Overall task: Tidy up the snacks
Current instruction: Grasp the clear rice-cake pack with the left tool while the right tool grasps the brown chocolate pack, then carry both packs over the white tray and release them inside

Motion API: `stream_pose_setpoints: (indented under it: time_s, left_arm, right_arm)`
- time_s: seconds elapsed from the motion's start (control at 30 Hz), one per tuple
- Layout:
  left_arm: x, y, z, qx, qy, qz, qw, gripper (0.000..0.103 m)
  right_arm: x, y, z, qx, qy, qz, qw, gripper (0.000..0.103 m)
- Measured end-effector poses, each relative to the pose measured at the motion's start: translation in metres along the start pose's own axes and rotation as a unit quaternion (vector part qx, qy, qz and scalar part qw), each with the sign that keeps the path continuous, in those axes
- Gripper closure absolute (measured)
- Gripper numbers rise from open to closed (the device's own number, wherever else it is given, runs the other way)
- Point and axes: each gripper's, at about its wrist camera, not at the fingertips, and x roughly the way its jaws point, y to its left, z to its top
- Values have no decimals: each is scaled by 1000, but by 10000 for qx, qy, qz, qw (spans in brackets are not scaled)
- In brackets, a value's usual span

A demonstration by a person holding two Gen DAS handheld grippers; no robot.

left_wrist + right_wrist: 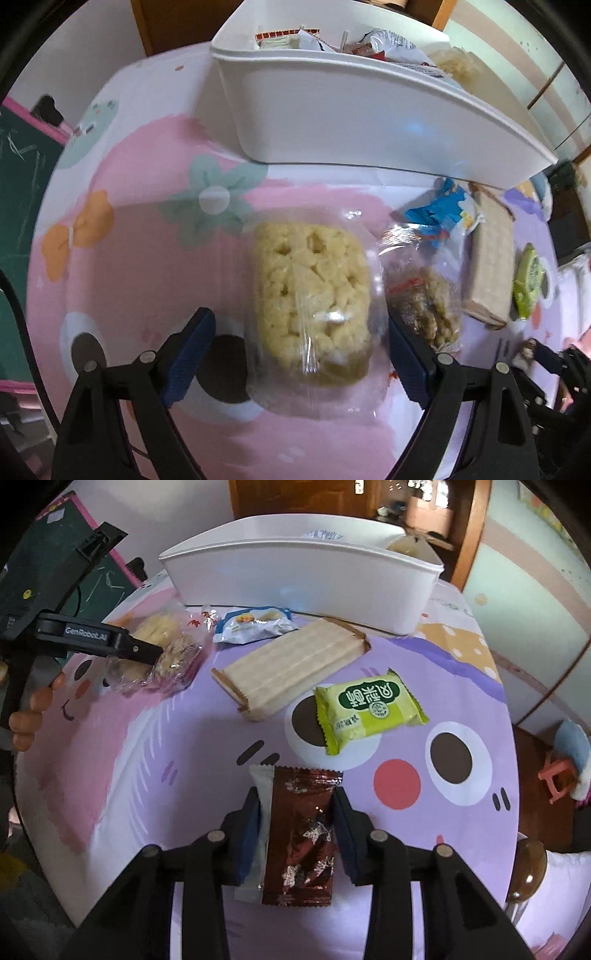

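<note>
Pick-up step of snack sorting: left gripper jaws apart astride clear-wrapped rice cake, right gripper clamped on brown packet; white bin at twelve o'clock; closing and lifting judged next.

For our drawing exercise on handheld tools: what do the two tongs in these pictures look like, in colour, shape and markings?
Both match. The left tongs and right tongs each have angular matte-black plastic arms with round silver pivot pins, ending in flat dark-blue textured pads. Seen from the right wrist view, the left tool's black body carries white lettering, "GenRobot.AI". No cables or sleeves are clearly visible.
</note>
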Motion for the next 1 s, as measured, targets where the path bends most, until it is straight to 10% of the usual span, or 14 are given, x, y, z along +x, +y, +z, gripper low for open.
stream_pose_setpoints:
  time_s: [0.07,0.17,0.63,1.0]
  left_arm:
    - [0,-1,-2,-9,-97,52,9999,16]
    - [-6,0,-9,51,-293,207,9993,50]
    - [-54,8,-69,1,-1223,62,9925,51]
    - [-152,-31,-65,515,-2405,-244,9690,50]
  right_arm:
    - [-1,3,-1,-13,-12,24,10000,66]
    - [-4,1,-1,16,-57,28,10000,66]
    - [-22,26,3,53,-211,252,9994,67]
    - [-98,49,38,-2,-1205,404,9919,67]
